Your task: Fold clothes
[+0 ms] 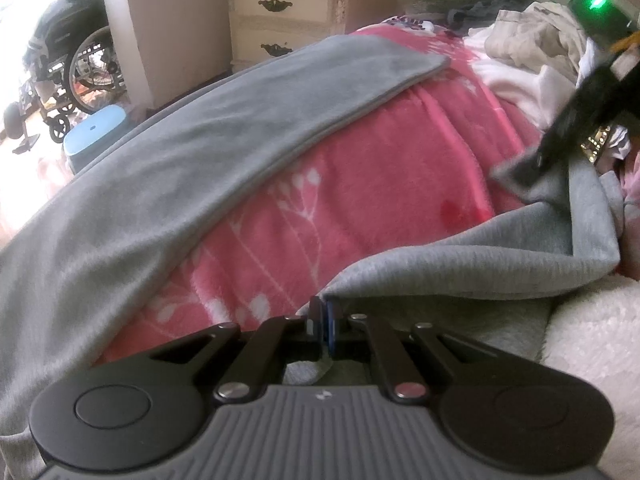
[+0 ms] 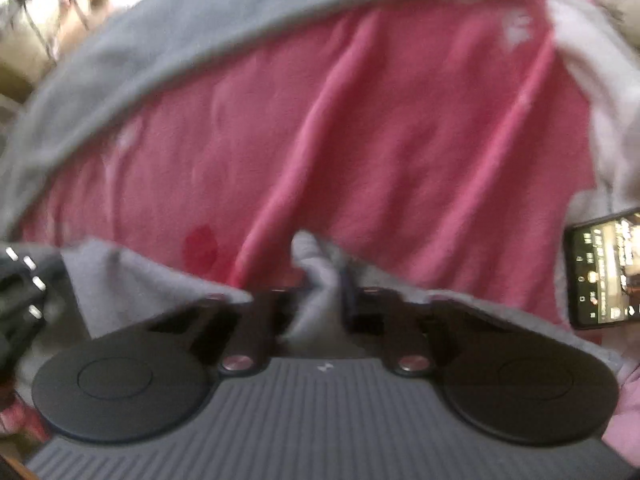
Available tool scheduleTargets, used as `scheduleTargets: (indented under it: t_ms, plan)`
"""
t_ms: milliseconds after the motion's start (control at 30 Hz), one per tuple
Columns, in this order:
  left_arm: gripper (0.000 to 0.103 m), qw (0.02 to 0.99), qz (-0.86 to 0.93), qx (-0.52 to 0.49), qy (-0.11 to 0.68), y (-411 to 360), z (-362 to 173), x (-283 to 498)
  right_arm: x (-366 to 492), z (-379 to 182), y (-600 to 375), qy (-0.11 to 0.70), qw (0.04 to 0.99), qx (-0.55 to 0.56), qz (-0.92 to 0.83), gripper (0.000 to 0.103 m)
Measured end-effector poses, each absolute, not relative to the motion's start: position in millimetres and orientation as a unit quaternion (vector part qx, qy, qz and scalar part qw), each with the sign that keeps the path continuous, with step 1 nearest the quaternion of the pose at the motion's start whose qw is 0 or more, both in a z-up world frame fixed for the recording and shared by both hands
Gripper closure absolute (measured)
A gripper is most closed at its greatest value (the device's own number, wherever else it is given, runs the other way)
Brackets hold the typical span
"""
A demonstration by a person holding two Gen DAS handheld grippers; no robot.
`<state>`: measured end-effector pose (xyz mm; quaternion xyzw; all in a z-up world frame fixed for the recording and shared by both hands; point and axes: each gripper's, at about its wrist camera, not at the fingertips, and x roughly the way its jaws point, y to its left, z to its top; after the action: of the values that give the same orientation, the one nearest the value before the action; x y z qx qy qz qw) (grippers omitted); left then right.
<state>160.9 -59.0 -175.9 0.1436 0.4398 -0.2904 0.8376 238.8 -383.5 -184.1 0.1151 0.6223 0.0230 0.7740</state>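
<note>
While both grippers point down at the bed, the grey garment (image 1: 460,268) lies across the near edge of the pink blanket (image 1: 360,184), stretched between them. Its long axis runs from left to right in the left wrist view, along the near side of the bed, and at the right end the cloth turns up and away in a folded corner.

Nearest, the left gripper (image 1: 322,322) is clenched on the garment's left corner, its jaws pressed together with the cloth edge pinched between them. Further right, the right gripper (image 2: 320,280) is clamped on a bunched ridge of the same grey cloth, which stands up between its jaws; that view is blurred. In the left wrist view this gripper comes in dark from the upper right, its tip on the raised corner.

Just beside the right gripper a phone (image 2: 606,268) lies on the bed with its screen lit; the writing on it is too small and blurred to read. No label or brand shows on the garment.

Beyond, a grey towel (image 1: 200,152) lies in a long band across the blanket, running diagonally toward the far side. Behind it sits a heap of clothes (image 1: 532,40). Farthest off stand a cream nightstand (image 1: 288,20), a blue stool (image 1: 96,136) and a wheelchair (image 1: 76,60).
</note>
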Motion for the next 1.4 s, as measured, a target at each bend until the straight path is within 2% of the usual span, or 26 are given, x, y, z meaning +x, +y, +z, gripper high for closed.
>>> scheduleTargets:
  t_ms: [167,333,600,933,1067,1100,1200,1233,1267,1300,1333,1400]
  plan:
    - [0.101,0.843,-0.288,0.118,0.439,-54.7,-172.3,163.4,202.1,-119.2,-424.2,0.476,0.854,0.202,-0.052,0.1]
    - [0.101,0.843,-0.286,0.068,0.45,-52.3,-168.5,177.4,189.0,-83.5,-467.4,0.357,0.883,0.279,-0.123,0.1]
    - [0.101,0.839,-0.261,0.034,0.476,-55.6,-177.6,195.9,232.8,-106.5,-458.2,0.307,0.892,0.288,-0.167,0.1]
    - [0.1,0.835,-0.243,0.025,0.492,-57.9,-189.3,205.7,289.7,-154.0,-436.6,0.274,0.907,0.242,-0.207,0.1]
    - [0.096,0.832,-0.244,0.018,0.499,-58.3,-190.8,210.2,312.7,-176.7,-430.0,0.302,0.906,0.218,-0.202,0.095]
    - [0.095,0.831,-0.244,0.015,0.5,-57.7,-190.7,211.3,316.3,-180.2,-429.8,0.311,0.903,0.212,-0.205,0.089]
    - [0.088,0.828,-0.25,0.003,0.502,-56.2,-189.7,213.6,319.5,-184.6,-436.2,0.329,0.893,0.215,-0.219,0.068]
    - [0.078,0.827,-0.253,-0.003,0.502,-55.6,-189.0,214.1,315.3,-182.2,-440.2,0.325,0.891,0.222,-0.226,0.065]
    - [0.065,0.826,-0.257,-0.011,0.501,-54.9,-187.5,214.1,310.3,-179.1,-444.1,0.32,0.891,0.229,-0.229,0.057]
    - [0.06,0.828,-0.26,-0.016,0.497,-54.8,-185.2,213.4,305.3,-176.0,-448.2,0.315,0.89,0.235,-0.232,0.052]
    - [0.054,0.83,-0.261,-0.019,0.493,-54.8,-182.7,212.3,300.6,-172.3,-452.9,0.311,0.89,0.24,-0.232,0.051]
    - [0.05,0.837,-0.261,-0.014,0.481,-54.9,-177.1,209.2,291.2,-164.7,-462.4,0.303,0.89,0.249,-0.234,0.049]
